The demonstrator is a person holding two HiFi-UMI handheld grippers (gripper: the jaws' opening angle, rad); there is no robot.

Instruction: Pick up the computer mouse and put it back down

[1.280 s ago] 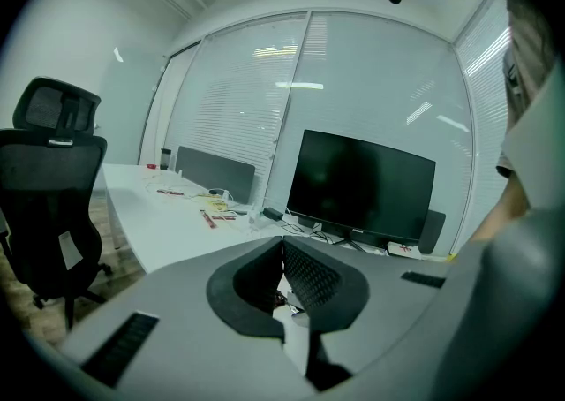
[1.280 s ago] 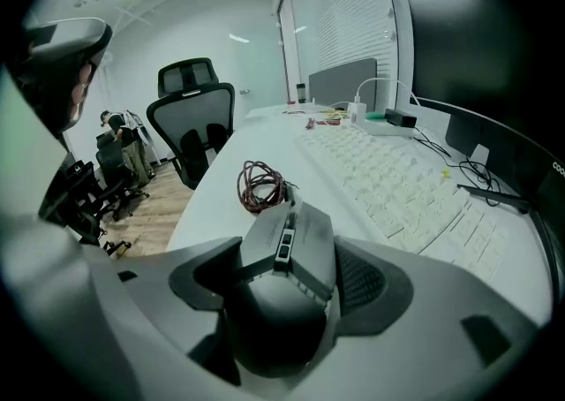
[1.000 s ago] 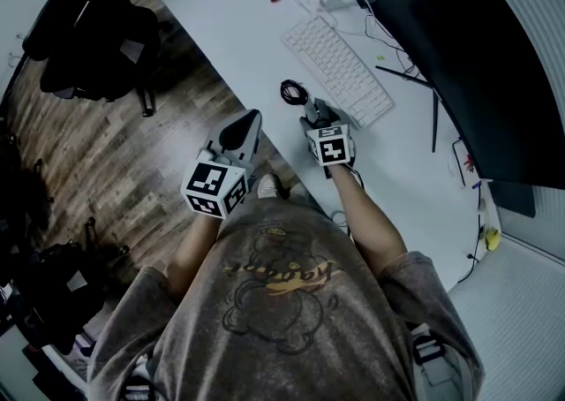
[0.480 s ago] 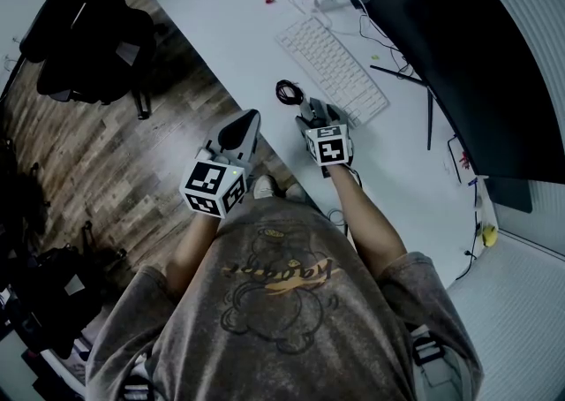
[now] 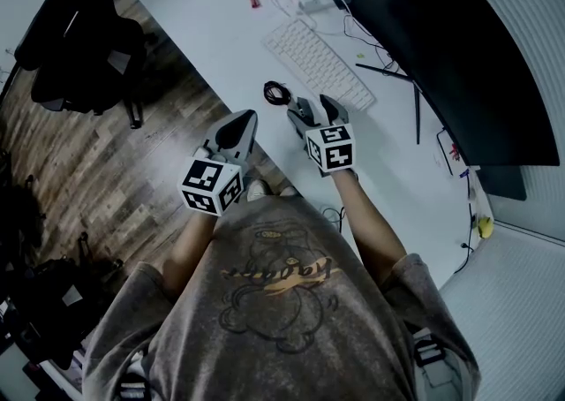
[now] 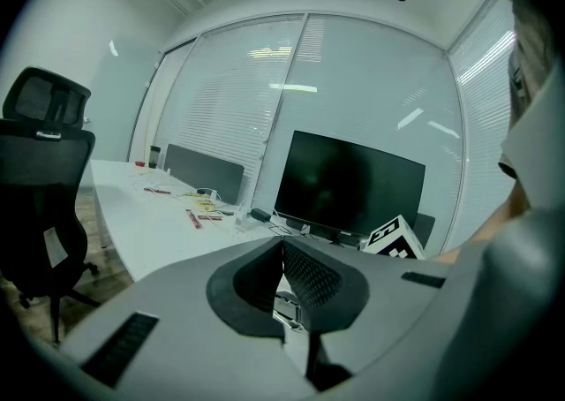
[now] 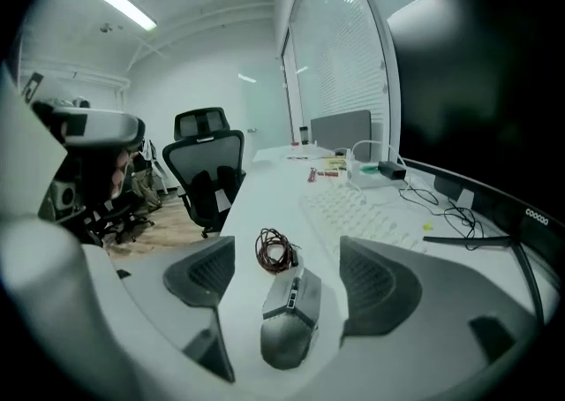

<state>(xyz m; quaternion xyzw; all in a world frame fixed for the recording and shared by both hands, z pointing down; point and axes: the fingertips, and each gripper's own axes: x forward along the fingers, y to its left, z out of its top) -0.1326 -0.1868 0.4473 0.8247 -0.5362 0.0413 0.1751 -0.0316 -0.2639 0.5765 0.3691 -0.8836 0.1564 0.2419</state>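
Observation:
The grey computer mouse (image 5: 305, 111) (image 7: 290, 315) lies on the white desk (image 5: 221, 28), its cable wound into a small coil (image 5: 276, 92) (image 7: 274, 251) just beyond it. My right gripper (image 5: 313, 108) (image 7: 290, 268) hovers above the mouse with its jaws wide open. The pads stand well clear on either side and nothing is gripped. My left gripper (image 5: 238, 130) (image 6: 282, 258) is held off the desk's near edge, over the floor, its jaws closed together on nothing.
A white keyboard (image 5: 318, 64) (image 7: 353, 209) lies right of the mouse, before a large dark monitor (image 5: 459, 64) with cables at its base. Small items sit at the desk's far end. A black office chair (image 5: 79, 46) stands on the wooden floor to the left.
My right gripper has risen off the mouse and its jaws have spread wider. The mouse stays on the desk. The left gripper has hardly moved.

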